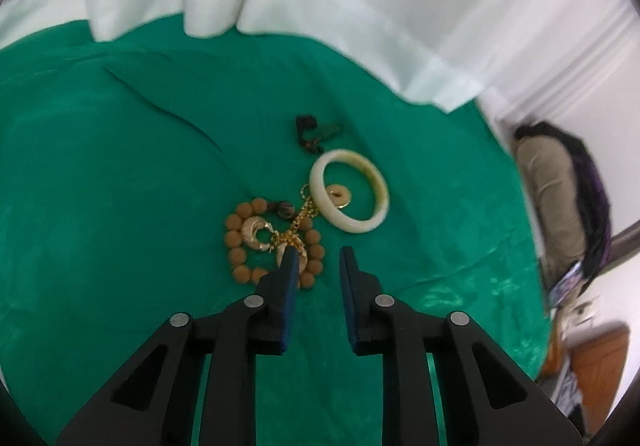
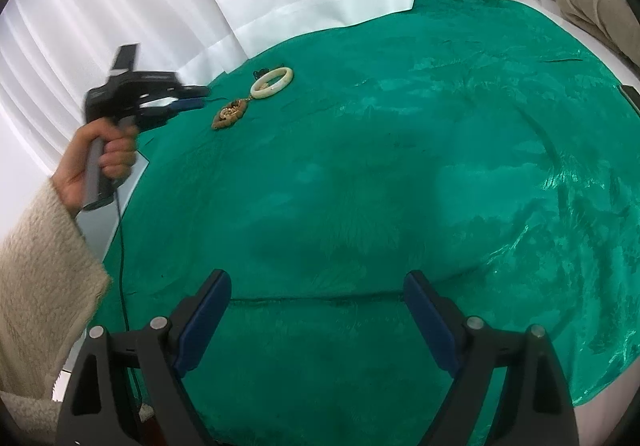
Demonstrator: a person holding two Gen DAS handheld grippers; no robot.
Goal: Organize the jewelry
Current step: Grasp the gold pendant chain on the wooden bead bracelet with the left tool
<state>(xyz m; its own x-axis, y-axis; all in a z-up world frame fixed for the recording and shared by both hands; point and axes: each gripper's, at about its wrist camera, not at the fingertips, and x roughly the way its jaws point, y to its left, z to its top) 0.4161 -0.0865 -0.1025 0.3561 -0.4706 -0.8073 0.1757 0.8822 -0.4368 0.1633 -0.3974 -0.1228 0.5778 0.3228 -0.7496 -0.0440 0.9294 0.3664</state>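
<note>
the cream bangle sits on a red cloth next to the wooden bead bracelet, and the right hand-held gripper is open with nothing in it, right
Not quite: the cloth is green, not red, as the left wrist view shows. The rest holds: the cream bangle lies beside the wooden bead bracelet, and the right hand-held gripper is open with nothing between its fingers.

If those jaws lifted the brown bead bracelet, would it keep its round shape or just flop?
Probably flop: the brown bead bracelet looks like separate round beads on a string, so it would likely sag into a dangling loop. The gold chain lying across it might snag and come along. Its rounded beads may also slip from a loose grip.
</note>
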